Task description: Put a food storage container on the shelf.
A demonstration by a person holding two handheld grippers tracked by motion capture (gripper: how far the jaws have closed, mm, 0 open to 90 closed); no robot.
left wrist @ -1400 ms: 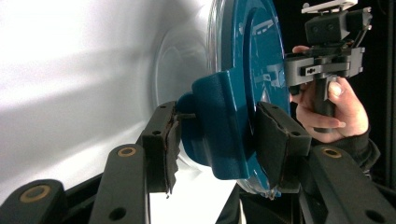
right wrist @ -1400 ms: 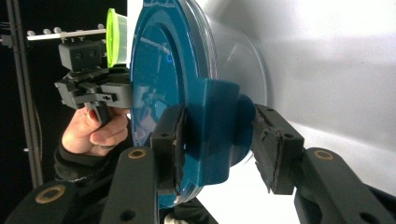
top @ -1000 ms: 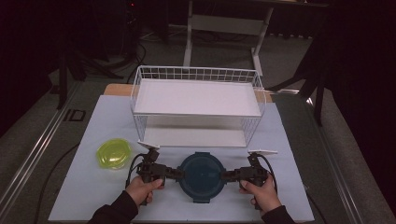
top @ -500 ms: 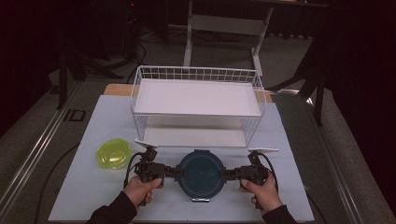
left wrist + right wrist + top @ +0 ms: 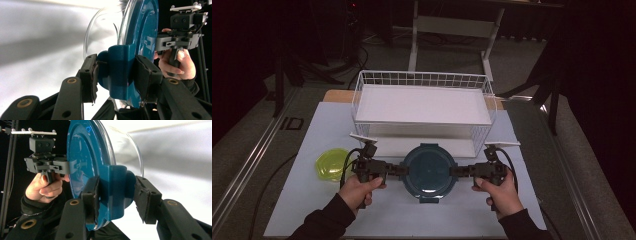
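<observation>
A round clear container with a dark blue lid (image 5: 429, 172) sits on the white mat near the front edge, between my two grippers. My left gripper (image 5: 401, 170) is shut on the blue side latch (image 5: 120, 72) at the lid's left, one pad on each face of it. At the lid's right, my right gripper (image 5: 457, 171) is shut on the opposite latch (image 5: 112, 192). The clear bowl (image 5: 125, 147) bulges under the lid (image 5: 80, 157). Each gripper view shows the other hand and its gripper (image 5: 180, 40) across the lid.
A white wire basket (image 5: 422, 75) with a white floor stands just behind the container, close to both grippers. A yellow-green round lid or dish (image 5: 331, 165) lies on the mat (image 5: 312, 130) left of my left hand. Dark floor and table legs lie beyond.
</observation>
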